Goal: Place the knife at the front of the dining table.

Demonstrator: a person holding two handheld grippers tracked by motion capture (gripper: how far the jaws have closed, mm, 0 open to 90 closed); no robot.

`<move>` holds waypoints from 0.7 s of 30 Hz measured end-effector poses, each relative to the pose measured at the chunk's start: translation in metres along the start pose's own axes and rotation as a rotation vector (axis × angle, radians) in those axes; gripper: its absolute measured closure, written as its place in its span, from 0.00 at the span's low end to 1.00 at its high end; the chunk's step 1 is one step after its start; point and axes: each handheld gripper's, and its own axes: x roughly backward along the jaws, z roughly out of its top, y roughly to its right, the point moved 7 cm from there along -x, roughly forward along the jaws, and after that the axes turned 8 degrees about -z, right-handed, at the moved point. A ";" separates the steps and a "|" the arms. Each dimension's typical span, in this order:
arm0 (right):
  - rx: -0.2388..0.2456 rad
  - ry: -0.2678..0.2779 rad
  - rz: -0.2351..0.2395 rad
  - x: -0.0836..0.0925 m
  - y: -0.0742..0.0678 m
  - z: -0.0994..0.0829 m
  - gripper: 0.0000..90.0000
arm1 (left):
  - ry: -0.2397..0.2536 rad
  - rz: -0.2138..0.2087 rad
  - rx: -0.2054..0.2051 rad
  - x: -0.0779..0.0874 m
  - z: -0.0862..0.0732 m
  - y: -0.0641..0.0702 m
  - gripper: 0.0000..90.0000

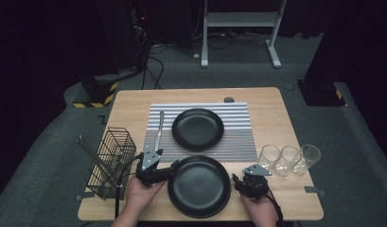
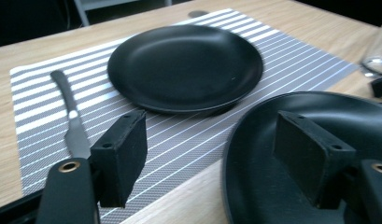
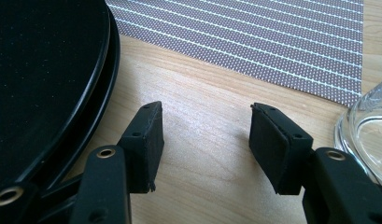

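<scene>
With both jaws wide and empty, the left hand-held gripper [image 1: 166, 171] and right hand-held gripper [image 1: 238, 181] flanked the black plate [image 1: 199, 186] at the counter's [image 1: 276, 113] near edge, seemingly just set down.

Plates fill the middle of the wooden tabletop [image 1: 276, 189]; bare wood lies at its edges and right of the near plate.

The near round black plate [image 1: 199, 186] sits between both grippers, its rim just beside the left gripper [image 1: 168, 172] and close to the right gripper [image 1: 239, 182]. Ahead, the far round black plate [image 1: 197, 128] occupies the grey striped placemat [image 1: 238, 142], with a metal table knife [image 1: 158, 130] lying along the mat's left strip. A black wire basket [image 1: 110, 163] walls the left edge; three clear drinking glasses [image 1: 289, 159] stand in a row just right of the right gripper. Bare wood shows between the right gripper's open jaws.
</scene>
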 end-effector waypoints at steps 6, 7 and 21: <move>-0.001 -0.001 0.003 0.000 0.000 0.000 0.49 | 0.016 0.012 0.000 0.010 0.004 0.003 0.32; 0.000 -0.001 0.003 0.000 0.000 0.000 0.49 | 0.022 0.010 0.004 0.011 0.005 0.002 0.33; -0.001 -0.002 0.003 0.000 0.000 0.000 0.48 | 0.037 0.006 0.006 0.014 0.007 0.002 0.38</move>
